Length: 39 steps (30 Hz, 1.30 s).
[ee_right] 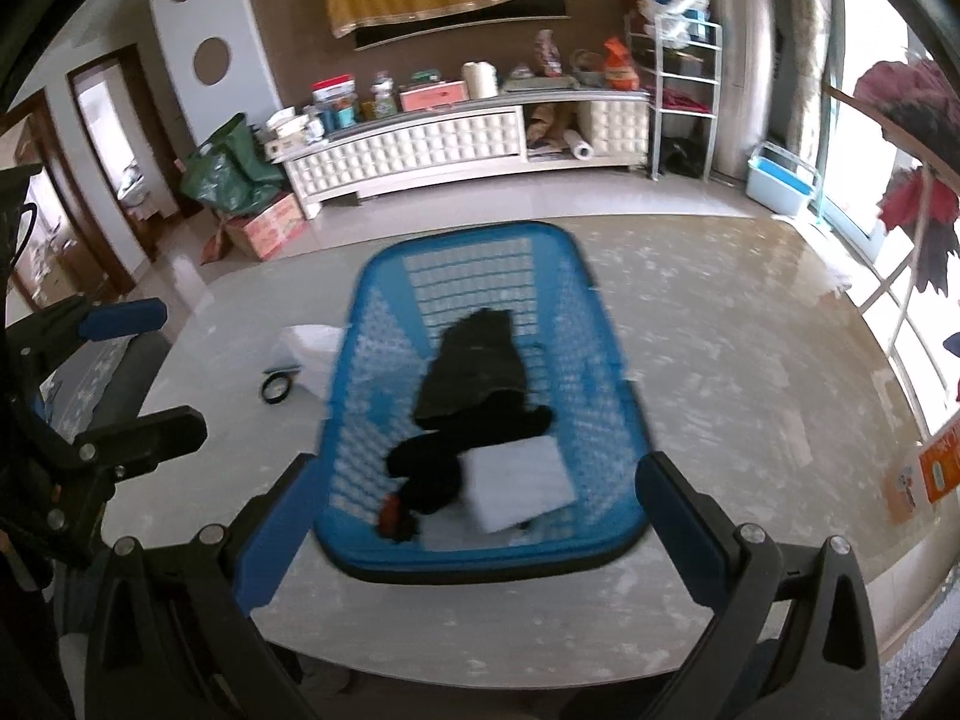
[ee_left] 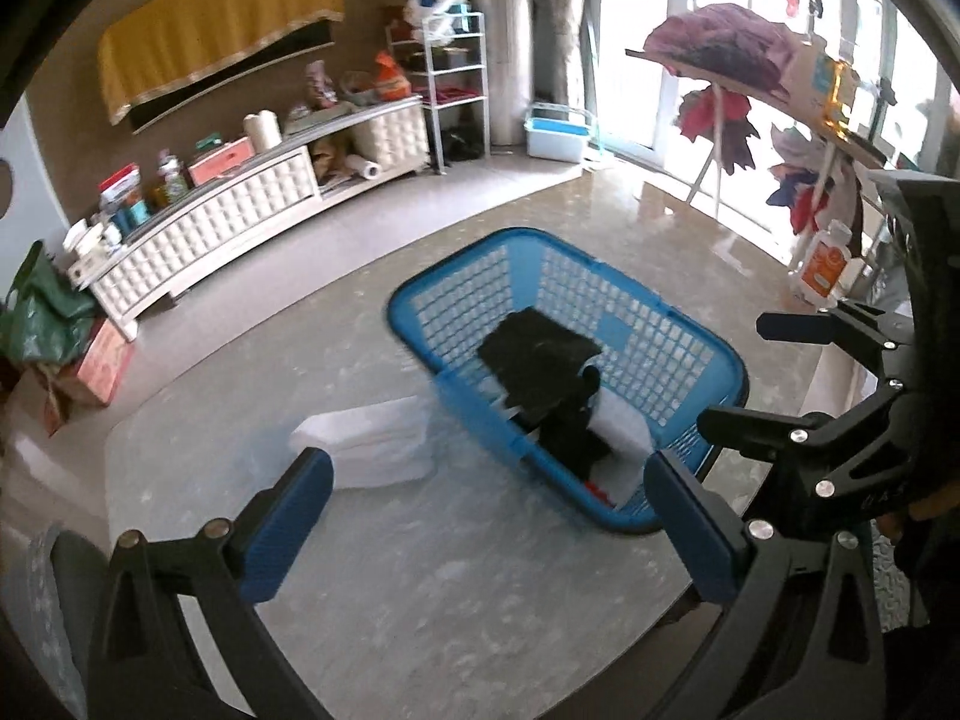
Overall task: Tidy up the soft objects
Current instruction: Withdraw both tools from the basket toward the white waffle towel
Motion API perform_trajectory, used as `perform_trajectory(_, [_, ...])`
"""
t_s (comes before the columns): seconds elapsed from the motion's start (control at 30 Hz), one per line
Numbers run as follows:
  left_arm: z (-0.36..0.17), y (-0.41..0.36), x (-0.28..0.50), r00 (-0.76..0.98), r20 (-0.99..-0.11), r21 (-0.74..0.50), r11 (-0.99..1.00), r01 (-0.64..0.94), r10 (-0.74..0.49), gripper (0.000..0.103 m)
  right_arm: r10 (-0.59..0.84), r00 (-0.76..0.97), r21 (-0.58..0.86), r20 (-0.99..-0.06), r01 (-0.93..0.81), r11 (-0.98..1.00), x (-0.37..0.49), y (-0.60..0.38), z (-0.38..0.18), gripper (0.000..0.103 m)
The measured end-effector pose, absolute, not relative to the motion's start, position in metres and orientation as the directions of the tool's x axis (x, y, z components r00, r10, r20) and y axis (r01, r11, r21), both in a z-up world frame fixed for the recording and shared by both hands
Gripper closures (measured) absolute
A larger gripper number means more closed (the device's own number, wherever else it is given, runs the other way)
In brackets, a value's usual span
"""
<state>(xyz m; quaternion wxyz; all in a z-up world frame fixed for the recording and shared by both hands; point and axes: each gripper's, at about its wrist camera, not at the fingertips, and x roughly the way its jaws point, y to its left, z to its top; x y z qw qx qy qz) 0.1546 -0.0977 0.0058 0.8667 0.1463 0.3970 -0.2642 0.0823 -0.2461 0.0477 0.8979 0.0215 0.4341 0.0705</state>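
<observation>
On the table point(ee_right: 720, 420), the blue basket point(ee_right: 600, 360) holds dark clothes point(ee_right: 474, 372); white folded cloth point(ee_left: 372, 444) lies outside, likely unsorted; both grippers' jaws gape empty.

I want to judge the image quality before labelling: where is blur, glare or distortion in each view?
Left wrist view: the blue basket is fairly sharp, the window is blown out and glares on the table, and the fisheye bends the white cabinet. Right wrist view: the basket is smeared by motion blur; bright window at right.
</observation>
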Motion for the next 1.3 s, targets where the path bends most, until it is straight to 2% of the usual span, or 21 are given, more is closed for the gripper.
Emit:
perform_trajectory(0.5, [0.004,0.003,0.133,0.614,-0.750,0.027,0.917,0.398,-0.245,0.000,0.216,0.571,0.055,-0.792,-0.286,0.957,0.104,-0.163,0.042,0.000])
perform_trajectory(1.0, [-0.035,0.079,0.146,0.580,-0.789,-0.050,0.962,0.269,-0.203,0.000,0.211,0.519,-0.054,-0.828,-0.449,0.892,0.138,-0.083,0.013,0.000])
perform_trajectory(1.3, [-0.073,0.102,0.178,0.526,-0.827,-0.087,0.969,0.230,-0.199,0.000,0.157,0.458,-0.101,-0.875,-0.490,0.866,0.170,-0.048,-0.022,0.000])
